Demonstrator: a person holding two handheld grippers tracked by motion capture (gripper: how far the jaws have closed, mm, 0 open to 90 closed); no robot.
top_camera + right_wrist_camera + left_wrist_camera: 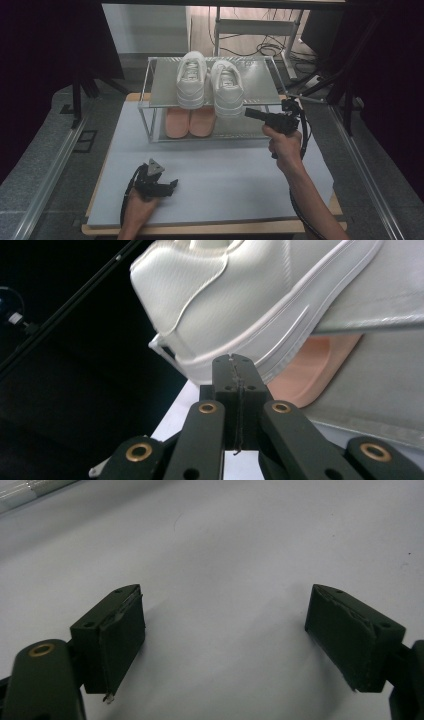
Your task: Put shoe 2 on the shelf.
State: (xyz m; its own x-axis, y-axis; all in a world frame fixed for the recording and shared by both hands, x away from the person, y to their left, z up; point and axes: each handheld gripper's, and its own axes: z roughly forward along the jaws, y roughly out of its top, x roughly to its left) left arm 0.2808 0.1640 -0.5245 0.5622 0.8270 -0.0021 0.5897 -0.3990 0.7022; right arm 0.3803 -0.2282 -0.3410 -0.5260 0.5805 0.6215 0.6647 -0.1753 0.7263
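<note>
- Left gripper (170, 186): 1, resting low on the grey mat (225, 175); jaws spread wide, nothing between them.
- Rack (160, 80): 1, 2 shelves, at the mat's far edge.
- White shoes: 2, side by side on the top shelf, heels toward the person; left white shoe (191, 80), right white shoe (260, 295).
- Pink shoes (189, 121): 2, on the lower shelf beneath them.
- Right gripper (235, 365): 1, jaws pressed together, empty, tip just at the right white shoe's heel sole.
- Handling advice: likely a nudge to square that shoe; push level and gently, low on the sole, so it does not slide off.
</note>
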